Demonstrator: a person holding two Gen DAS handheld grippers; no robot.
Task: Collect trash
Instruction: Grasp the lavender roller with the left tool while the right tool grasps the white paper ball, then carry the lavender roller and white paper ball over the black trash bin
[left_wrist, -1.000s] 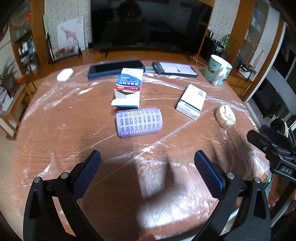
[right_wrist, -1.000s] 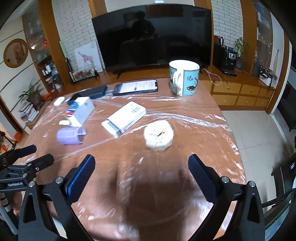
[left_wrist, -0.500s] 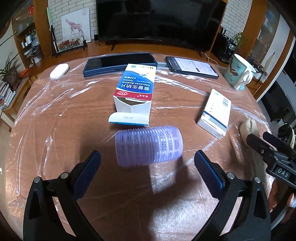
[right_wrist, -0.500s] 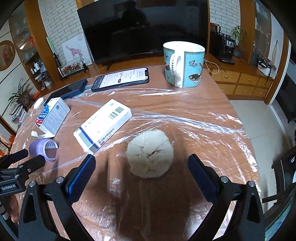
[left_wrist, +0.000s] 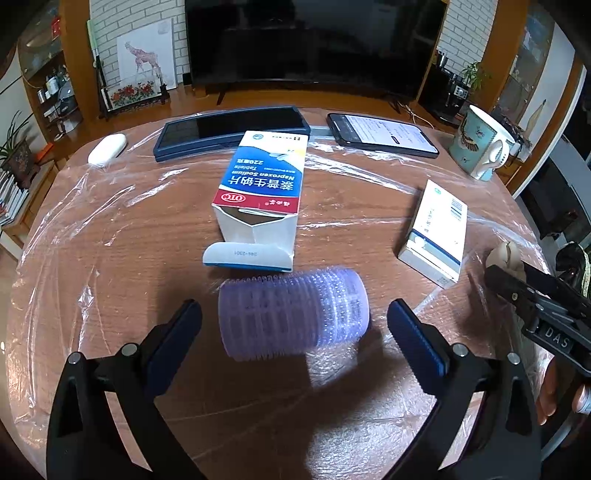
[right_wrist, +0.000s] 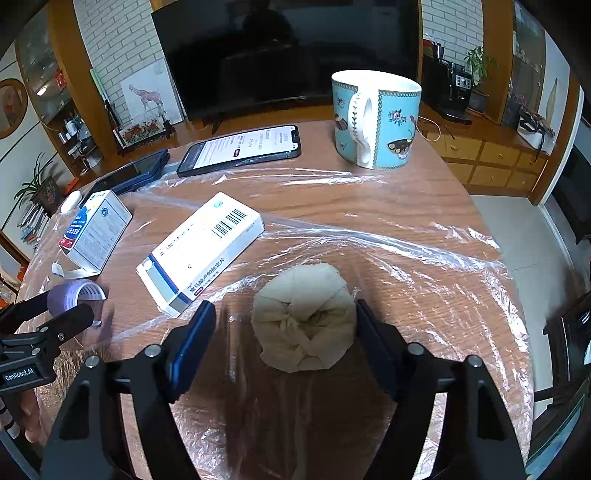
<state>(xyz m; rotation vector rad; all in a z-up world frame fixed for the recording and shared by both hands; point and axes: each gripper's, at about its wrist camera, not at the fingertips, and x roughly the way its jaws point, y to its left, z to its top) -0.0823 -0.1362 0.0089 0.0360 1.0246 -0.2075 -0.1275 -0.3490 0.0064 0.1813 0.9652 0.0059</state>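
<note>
The hair roller (left_wrist: 293, 312) is lying between the left gripper's (left_wrist: 294, 325) fingers, with the opened medicine box (left_wrist: 260, 192) sitting at twelve o'clock, touching it, and the flat box (left_wrist: 437, 229) at two o'clock.

even, fairly bright indoor light — white glare streaks on the plastic wrap (left_wrist: 110, 206) over the desk (right_wrist: 424, 206). soft shadows under the tongs. purple roller (left_wrist: 293, 314) slightly blurred; fisheye bends the edges, corners black.

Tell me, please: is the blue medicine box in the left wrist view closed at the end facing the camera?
No. The blue medicine box has its near end open, its flap lying on the table just behind the purple hair roller.
</note>
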